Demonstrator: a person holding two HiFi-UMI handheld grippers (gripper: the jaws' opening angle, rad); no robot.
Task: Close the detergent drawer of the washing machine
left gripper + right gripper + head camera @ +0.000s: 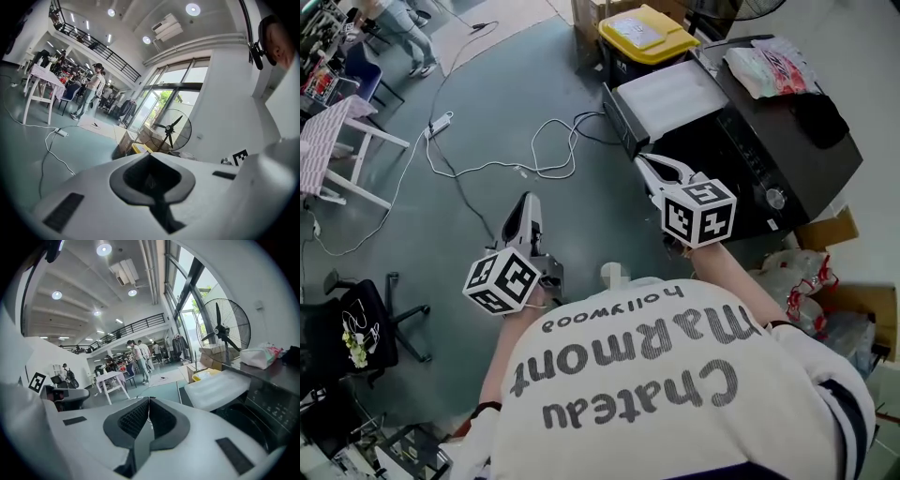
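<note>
The right gripper has its jaws pressed together with nothing between them. Its tips sit close to the near front corner of the drawer, with no contact showing. The drawer stands pulled out, a pale tray jutting from the black washer. A yellow bin is just beyond it. The left gripper is also closed and empty, held over the floor well apart from the washer, near a looped cable.
</note>
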